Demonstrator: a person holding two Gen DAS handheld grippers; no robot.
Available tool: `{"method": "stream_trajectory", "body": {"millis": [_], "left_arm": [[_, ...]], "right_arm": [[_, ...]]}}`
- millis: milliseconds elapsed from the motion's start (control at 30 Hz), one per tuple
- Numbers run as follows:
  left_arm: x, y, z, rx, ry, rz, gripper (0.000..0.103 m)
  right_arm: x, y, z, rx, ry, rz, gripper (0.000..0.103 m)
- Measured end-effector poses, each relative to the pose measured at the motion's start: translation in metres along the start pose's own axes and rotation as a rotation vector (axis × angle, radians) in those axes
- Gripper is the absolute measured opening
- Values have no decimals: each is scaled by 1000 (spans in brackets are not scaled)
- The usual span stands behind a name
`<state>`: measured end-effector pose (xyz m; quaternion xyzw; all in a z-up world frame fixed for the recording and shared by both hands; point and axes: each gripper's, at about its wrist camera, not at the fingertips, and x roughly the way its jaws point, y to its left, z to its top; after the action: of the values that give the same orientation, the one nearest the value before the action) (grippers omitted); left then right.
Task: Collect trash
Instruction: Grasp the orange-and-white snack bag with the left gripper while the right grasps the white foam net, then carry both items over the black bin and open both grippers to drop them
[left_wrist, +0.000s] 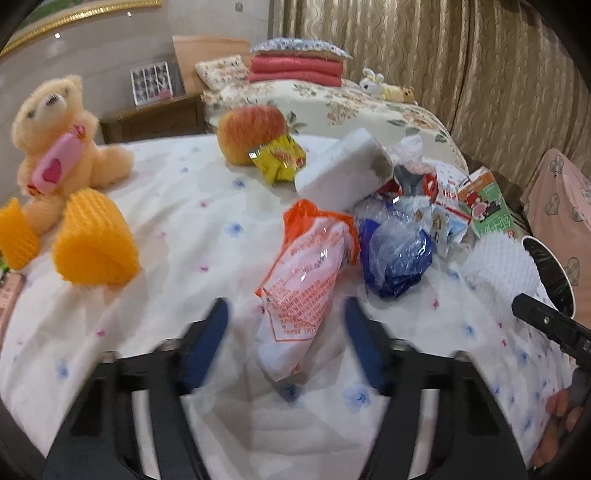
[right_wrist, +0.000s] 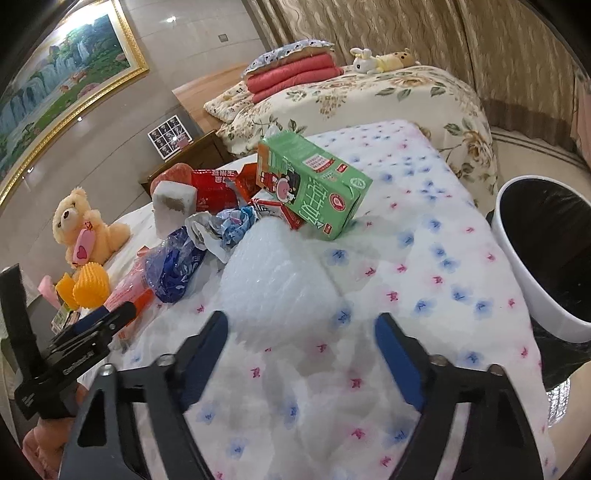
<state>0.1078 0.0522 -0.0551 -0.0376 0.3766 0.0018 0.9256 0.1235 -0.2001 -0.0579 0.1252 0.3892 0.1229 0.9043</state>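
Trash: wrappers, cartons, bags heaped on floral bedcover (left_wrist: 155, 206). Orange-white bag (left_wrist: 303, 280) lies between jaws of left gripper (left_wrist: 286, 328), pads spread, not yet pressing. Bubble wrap (right_wrist: 273, 280) just ahead of right gripper (right_wrist: 301, 332), jaws spread, empty. Bin (right_wrist: 517, 280) stands right of right gripper, likely destination.

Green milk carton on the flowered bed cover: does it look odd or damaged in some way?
Yes. The green cardboard milk carton lies tipped on its side, propped on the heap of crumpled wrappers, not upright. Its far end looks opened and bent. No spill shows on the flowered white bed cover around it.
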Motion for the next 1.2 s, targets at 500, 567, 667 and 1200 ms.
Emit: {"method": "stream_trajectory", "body": {"millis": [500, 567, 667, 1200], "left_arm": [[-46, 7, -29, -48, -60, -24, 26], [-54, 3, -30, -44, -76, -38, 26], [-63, -6, -29, -27, -95, -57, 26], [-64, -22, -28, 7, -104, -89, 26]], "right_arm": [[-13, -1, -10, -28, -22, 16, 3], [-17, -2, -11, -27, -28, 20, 2], [-26, -7, -14, -25, -39, 25, 1], [1, -5, 22, 58, -20, 91, 76]]}}
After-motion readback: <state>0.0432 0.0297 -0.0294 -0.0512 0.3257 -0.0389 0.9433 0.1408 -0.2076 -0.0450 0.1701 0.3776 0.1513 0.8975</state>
